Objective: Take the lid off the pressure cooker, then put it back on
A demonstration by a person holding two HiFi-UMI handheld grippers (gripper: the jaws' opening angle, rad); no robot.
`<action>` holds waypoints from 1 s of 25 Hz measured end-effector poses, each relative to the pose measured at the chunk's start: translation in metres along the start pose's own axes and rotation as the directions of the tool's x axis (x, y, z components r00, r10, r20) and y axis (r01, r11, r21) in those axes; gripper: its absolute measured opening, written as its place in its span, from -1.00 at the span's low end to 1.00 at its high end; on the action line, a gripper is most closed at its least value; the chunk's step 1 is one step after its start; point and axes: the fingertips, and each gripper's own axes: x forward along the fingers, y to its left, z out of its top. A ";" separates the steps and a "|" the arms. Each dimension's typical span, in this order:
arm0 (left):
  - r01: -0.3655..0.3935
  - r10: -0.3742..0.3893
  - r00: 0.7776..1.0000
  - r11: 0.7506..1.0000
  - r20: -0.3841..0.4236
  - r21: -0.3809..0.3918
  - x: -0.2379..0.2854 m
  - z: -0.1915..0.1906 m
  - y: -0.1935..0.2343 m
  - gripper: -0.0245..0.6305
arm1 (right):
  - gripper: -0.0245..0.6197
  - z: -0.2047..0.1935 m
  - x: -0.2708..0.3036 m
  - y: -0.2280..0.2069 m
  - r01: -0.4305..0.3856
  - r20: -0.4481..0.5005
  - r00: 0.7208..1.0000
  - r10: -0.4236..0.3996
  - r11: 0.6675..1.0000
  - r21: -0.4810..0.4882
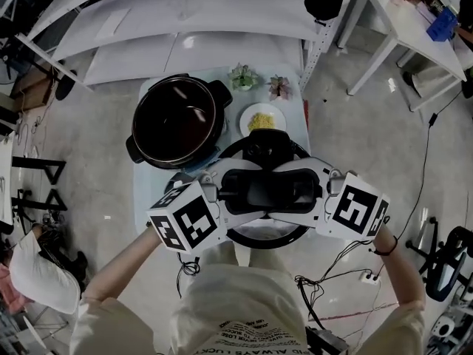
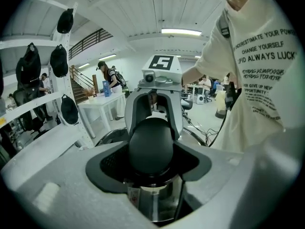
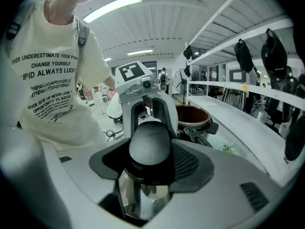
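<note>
The pressure cooker pot (image 1: pixel 177 120) stands open on the small table, its dark inside bare; the right gripper view shows the pot (image 3: pixel 193 116) beyond the jaws. The round steel lid (image 1: pixel 266 235) is to the pot's near right, close to my body. Its black handle (image 1: pixel 267 191) runs across the top. My left gripper (image 1: pixel 230 192) clasps the handle's left end and my right gripper (image 1: pixel 307 188) its right end, facing each other. In each gripper view a rounded black handle end (image 2: pixel 151 147) (image 3: pixel 150 147) sits between dark pads. I cannot tell whether the lid rests on anything.
Behind the lid lie a white plate of yellow food (image 1: pixel 262 118) and two small plants (image 1: pixel 242 76) (image 1: pixel 279 86) at the table's far edge. White shelving (image 1: pixel 185 21) runs behind the table. Cables (image 1: pixel 325 279) trail on the floor at the right.
</note>
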 end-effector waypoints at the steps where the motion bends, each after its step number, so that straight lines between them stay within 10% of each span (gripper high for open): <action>1: -0.007 0.007 1.000 1.000 -0.005 -0.010 0.004 -0.002 0.000 -0.04 | -0.08 -0.005 0.000 0.000 -0.012 0.003 1.000 0.012 1.000 -0.002; 25: -0.018 0.003 0.993 0.991 -0.117 -0.130 0.082 -0.102 -0.014 -0.04 | -0.08 -0.113 0.060 -0.001 -0.098 -0.005 0.995 0.098 0.995 0.020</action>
